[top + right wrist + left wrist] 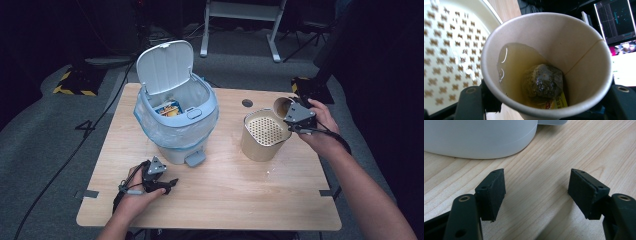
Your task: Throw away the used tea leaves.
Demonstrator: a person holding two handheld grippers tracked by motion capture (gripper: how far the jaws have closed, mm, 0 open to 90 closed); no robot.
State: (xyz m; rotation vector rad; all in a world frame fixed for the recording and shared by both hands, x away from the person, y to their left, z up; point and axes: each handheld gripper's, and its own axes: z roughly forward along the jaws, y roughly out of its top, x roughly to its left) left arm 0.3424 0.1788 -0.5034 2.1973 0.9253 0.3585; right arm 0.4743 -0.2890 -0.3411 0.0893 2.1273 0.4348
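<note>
While the right gripper [294,116] has its jaws clamped on a paper cup [283,106], the cup is tilted toward the beige strainer bin [260,145] that stands on the right part of the wooden surface [225,190]. Seen from the high view, the cup's mouth sits at the bin's far right rim, touching it or just beside it; which one cannot be told. The right gripper view shows the cup [546,67] from its open mouth: pale yellow-brown tea [516,62] pools against the lower wall, and a wet tea bag [544,81] lies at the bottom with a yellow tag [557,102] beneath it. Beside the cup in that view is the bin's perforated insert [449,55].

The left gripper [159,182] rests low near the front left of the surface, held in the person's left hand [135,197]. Its jaws stand well apart with nothing between them, over bare wood [541,187]. Just ahead of it is the rounded white base [479,137] of the pedal bin [175,120]. That bin stands left of centre with its lid [165,65] raised, a clear liner folded over its rim, and a blue and yellow package [168,109] inside.
</note>
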